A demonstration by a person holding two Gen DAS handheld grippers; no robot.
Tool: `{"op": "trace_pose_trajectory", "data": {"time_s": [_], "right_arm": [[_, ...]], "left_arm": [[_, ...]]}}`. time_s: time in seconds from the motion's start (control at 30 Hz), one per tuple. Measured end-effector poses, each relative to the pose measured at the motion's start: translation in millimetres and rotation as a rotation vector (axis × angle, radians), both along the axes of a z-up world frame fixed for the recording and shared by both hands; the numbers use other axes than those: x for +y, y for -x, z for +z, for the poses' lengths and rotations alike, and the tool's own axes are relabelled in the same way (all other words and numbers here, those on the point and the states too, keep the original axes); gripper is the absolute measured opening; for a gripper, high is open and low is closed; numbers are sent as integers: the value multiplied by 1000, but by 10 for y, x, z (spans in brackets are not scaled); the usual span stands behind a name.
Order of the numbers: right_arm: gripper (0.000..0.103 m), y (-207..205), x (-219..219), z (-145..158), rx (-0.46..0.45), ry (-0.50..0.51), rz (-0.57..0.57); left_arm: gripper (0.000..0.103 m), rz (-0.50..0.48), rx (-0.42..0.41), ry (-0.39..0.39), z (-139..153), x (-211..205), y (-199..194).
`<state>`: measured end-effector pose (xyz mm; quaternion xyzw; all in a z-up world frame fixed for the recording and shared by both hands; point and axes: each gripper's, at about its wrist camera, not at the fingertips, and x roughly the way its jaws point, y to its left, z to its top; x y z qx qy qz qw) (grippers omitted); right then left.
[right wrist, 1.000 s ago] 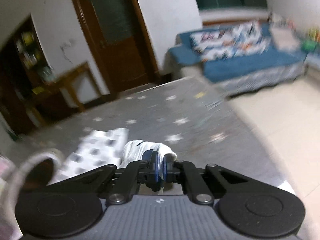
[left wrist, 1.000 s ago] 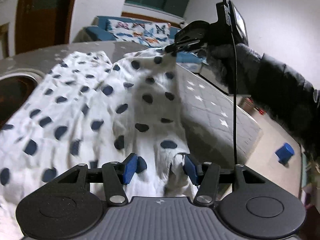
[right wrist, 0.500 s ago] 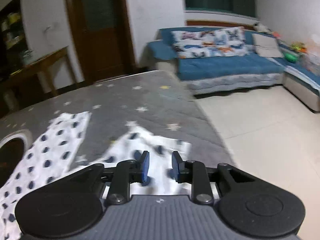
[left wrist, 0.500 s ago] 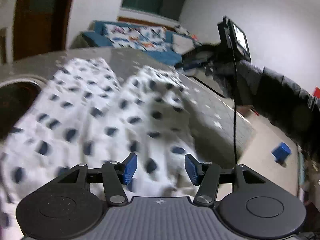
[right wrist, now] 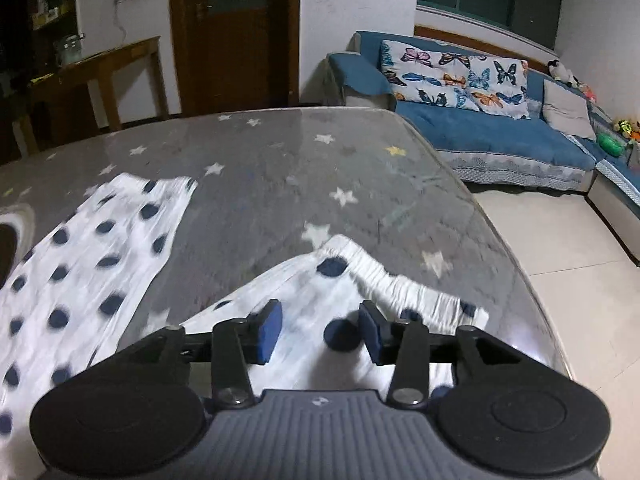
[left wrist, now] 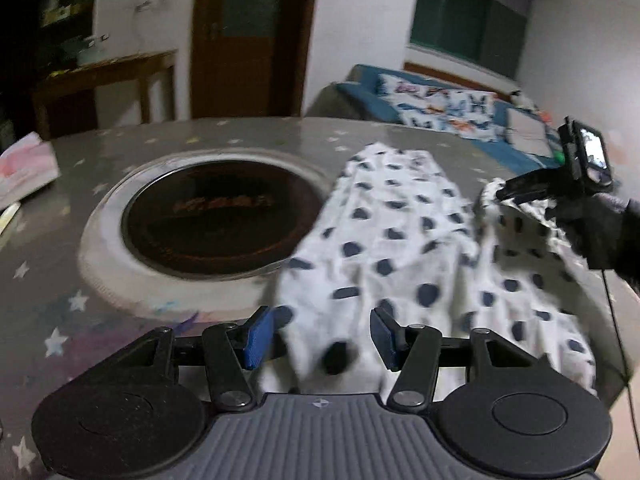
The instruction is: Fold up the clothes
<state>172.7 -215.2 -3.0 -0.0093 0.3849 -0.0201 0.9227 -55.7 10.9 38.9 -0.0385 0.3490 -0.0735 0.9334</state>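
A white garment with dark blue dots (left wrist: 384,240) lies spread on the grey star-patterned table (left wrist: 240,136). My left gripper (left wrist: 322,338) is open, its blue pads on either side of a fold of the cloth, not clamping it. My right gripper (right wrist: 320,332) is open above the garment's elastic waistband edge (right wrist: 384,276); a second part of the cloth (right wrist: 92,240) lies to its left. In the left wrist view the right gripper (left wrist: 504,192) shows at the far right, over a raised bit of cloth, held by a black-gloved hand.
A round dark inset with a pale rim (left wrist: 216,216) sits in the table left of the garment. A pink paper pack (left wrist: 24,168) lies at the far left. The table's right edge (right wrist: 516,264) drops to a tiled floor; a blue sofa (right wrist: 480,128) stands beyond.
Both grippers have let go of the garment and opened. The lifted cloth has dropped onto the table. The left gripper has swung left, bringing the round inset into view.
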Motion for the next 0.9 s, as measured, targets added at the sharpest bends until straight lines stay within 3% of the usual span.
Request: {"op": "trace_pose_trajectory", "data": {"time_s": [0.2, 0.33, 0.4, 0.53, 0.77, 0.8, 0.87, 0.9], "right_arm": [[41, -397, 295, 150, 5, 136, 26], [41, -406, 729, 344, -26, 74, 177], [40, -447, 1026, 377, 8, -13, 277], [38, -588, 1509, 302, 70, -79, 375], [35, -808, 1954, 79, 123, -47, 361], [32, -824, 1977, 73, 117, -47, 354], [12, -878, 2018, 69, 114, -65, 338], [7, -907, 2020, 71, 116, -86, 328]], "left_arm": [[57, 12, 21, -29, -121, 49, -36], [55, 0, 34, -21, -158, 90, -49], [49, -11, 40, -11, -174, 108, -58], [40, -36, 37, 4, -187, 132, -63], [14, -61, 43, 66, -189, 230, -68], [11, -65, 43, 76, -189, 245, -68], [9, -65, 36, 90, -181, 264, -57], [8, -63, 32, 98, -173, 276, -48]]}}
